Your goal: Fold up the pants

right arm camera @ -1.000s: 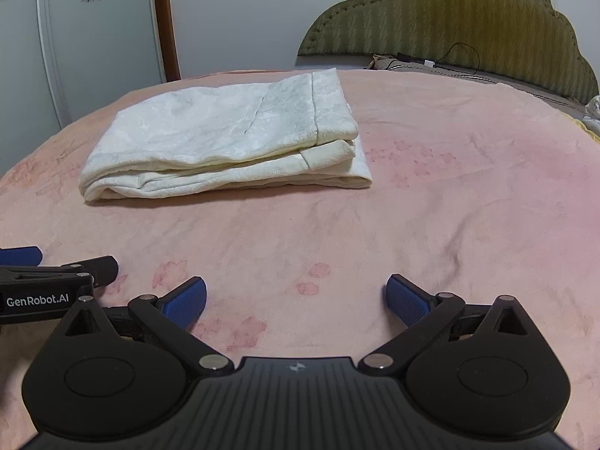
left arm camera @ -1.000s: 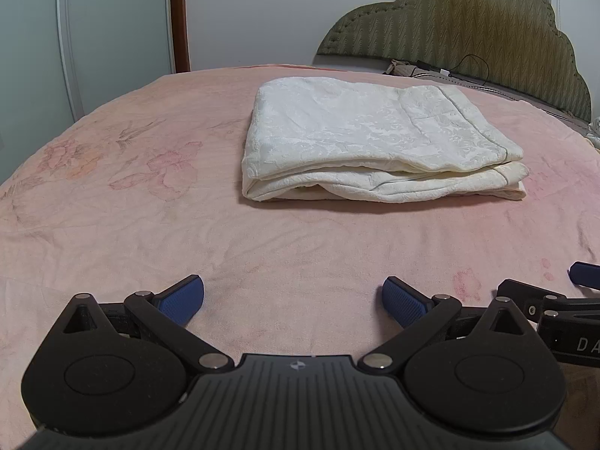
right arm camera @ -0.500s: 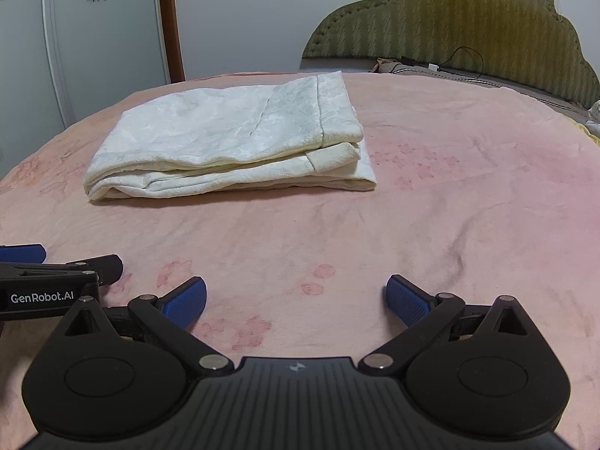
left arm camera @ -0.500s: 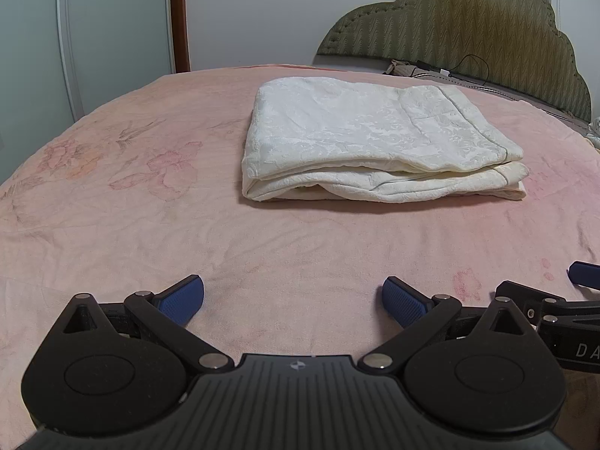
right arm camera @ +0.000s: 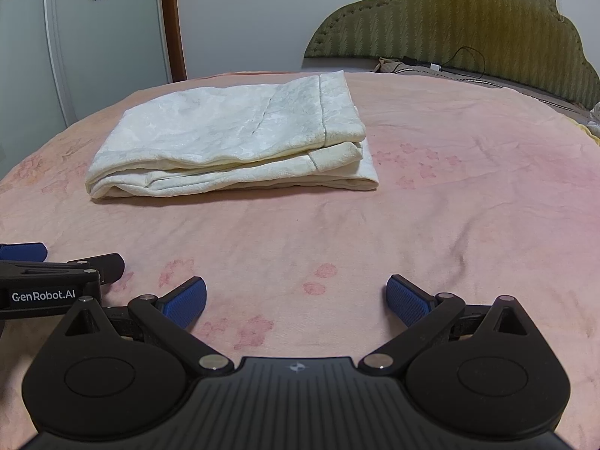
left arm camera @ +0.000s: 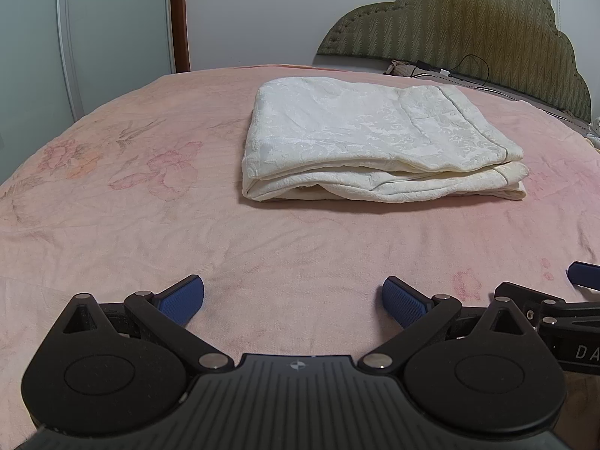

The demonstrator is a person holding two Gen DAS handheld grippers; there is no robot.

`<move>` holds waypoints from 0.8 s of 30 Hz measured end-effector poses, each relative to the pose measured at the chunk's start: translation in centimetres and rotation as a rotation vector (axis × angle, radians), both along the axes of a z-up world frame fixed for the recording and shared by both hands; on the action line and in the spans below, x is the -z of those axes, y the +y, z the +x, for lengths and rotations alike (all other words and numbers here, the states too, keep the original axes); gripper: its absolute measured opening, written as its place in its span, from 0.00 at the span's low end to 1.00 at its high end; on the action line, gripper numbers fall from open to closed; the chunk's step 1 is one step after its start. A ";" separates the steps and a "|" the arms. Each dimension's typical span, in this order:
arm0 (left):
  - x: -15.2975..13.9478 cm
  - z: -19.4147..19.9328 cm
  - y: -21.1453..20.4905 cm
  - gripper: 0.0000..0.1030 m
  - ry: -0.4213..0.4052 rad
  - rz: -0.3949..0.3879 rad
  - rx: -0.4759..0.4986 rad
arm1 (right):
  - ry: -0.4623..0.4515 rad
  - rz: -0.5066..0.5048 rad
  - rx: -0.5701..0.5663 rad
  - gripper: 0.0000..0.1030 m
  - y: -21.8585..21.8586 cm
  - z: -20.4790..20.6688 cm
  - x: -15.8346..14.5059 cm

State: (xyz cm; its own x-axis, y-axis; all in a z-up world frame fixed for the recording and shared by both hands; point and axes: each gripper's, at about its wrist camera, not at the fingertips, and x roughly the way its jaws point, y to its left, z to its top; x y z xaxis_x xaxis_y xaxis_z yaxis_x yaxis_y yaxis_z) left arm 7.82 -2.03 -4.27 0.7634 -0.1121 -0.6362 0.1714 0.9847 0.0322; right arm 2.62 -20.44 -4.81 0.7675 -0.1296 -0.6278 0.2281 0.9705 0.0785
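Observation:
Cream-white pants [left arm camera: 371,142] lie folded into a flat rectangular stack on the pink bed, well ahead of both grippers; in the right wrist view the pants [right arm camera: 232,142] sit ahead and to the left. My left gripper [left arm camera: 293,298] hovers low over the sheet, open, with nothing between its blue pads. Over bare sheet my right gripper [right arm camera: 296,298] is open and holds nothing. Each gripper shows at the edge of the other's view: the right gripper [left arm camera: 585,273] at far right, the left gripper [right arm camera: 22,253] at far left.
The pink flowered bedsheet [left arm camera: 150,206] covers the whole bed. An olive padded headboard [left arm camera: 468,45] stands at the back right with a dark cable [left arm camera: 472,67] by it. White wardrobe doors [right arm camera: 93,37] and a brown door frame [right arm camera: 174,18] stand behind the bed's left side.
The right wrist view has shifted slightly, so the pants sit a little lower and further right in it. The left gripper and the pants have stayed still; both grippers remain open.

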 end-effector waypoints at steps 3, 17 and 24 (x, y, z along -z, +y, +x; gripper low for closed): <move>0.0 0.0 0.0 1.00 0.000 0.000 0.000 | -0.002 0.004 -0.002 1.00 0.0 -0.1 0.0; 0.0 0.0 0.0 1.00 0.000 0.000 0.000 | -0.002 0.005 -0.002 1.00 0.0 -0.1 0.0; 0.0 0.0 -0.1 1.00 0.000 0.001 0.000 | -0.003 0.007 -0.002 1.00 0.0 -0.1 0.0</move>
